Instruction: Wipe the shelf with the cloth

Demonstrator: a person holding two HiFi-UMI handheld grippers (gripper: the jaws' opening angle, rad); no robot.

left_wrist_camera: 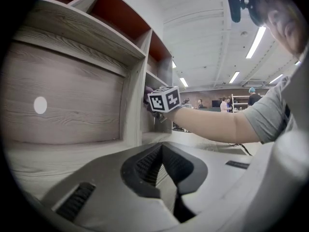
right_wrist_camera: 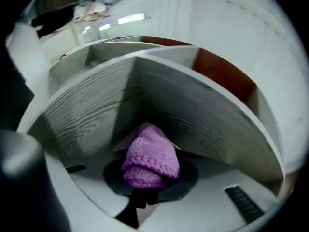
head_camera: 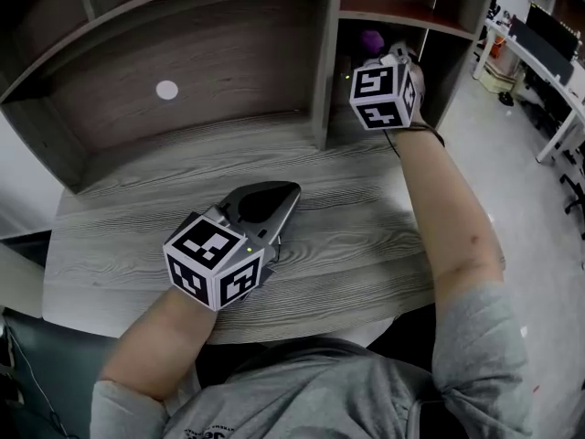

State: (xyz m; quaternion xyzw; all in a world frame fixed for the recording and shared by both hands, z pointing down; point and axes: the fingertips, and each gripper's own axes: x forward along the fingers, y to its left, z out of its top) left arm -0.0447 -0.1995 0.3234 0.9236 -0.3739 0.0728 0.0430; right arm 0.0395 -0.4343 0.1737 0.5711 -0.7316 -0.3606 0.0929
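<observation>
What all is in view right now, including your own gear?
Shelf unit: one, grey wood grain with red-brown upper compartments, standing at the back of the desk.
Desk: one, grey wood grain, in front of the person.
Round disc: one, white, on the back panel of the wide left compartment.
Cloth: one, purple knit, inside the narrow right compartment, clamped in the right hand-held gripper.
Office desks: white, far right across the floor.
Left hand-held gripper: grey, resting on the desk, jaws together, empty.
Right hand-held gripper: grey, reaching into the narrow compartment.
Forearms: two, bare, grey sleeves.
</observation>
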